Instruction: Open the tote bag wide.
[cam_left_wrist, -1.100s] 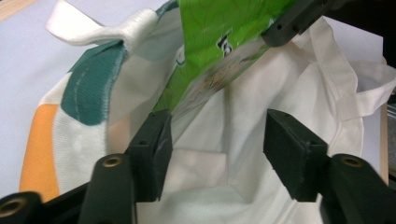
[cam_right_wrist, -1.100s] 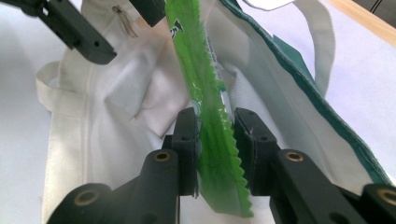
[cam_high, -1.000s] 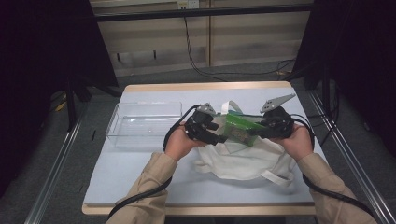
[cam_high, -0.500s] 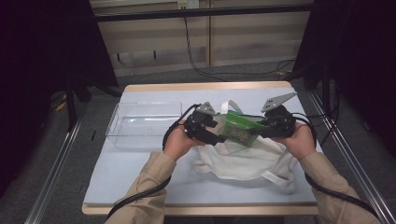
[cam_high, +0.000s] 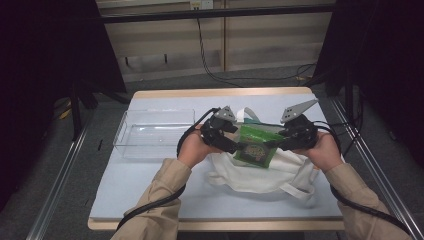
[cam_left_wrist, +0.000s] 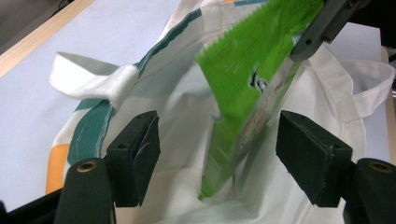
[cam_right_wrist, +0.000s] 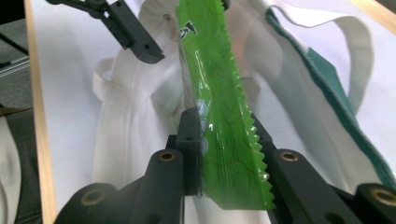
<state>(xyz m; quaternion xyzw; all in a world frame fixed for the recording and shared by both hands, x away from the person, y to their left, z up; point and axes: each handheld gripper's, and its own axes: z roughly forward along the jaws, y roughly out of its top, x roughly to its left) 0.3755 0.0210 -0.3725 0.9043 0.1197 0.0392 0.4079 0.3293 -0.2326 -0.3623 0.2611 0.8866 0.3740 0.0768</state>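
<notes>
Right gripper (cam_right_wrist: 224, 154) pinches the green snack packet (cam_high: 257, 145) by one edge, holding it above the white tote bag (cam_high: 265, 172). Left gripper (cam_left_wrist: 219, 158) stands wide beside the packet, apparently gripping nothing, its jaws having just opened further. Packet's long axis points into the bag.

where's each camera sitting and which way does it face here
High view: above the person's side, looking forward and down on the table; both forearms, left gripper and right gripper show.
Left gripper view: rides the left gripper, looking between its open jaws into the white bag.
Right gripper view: rides the right gripper, jaws clamped on the green packet.
Shared: packet and bag appear in all three.
</notes>
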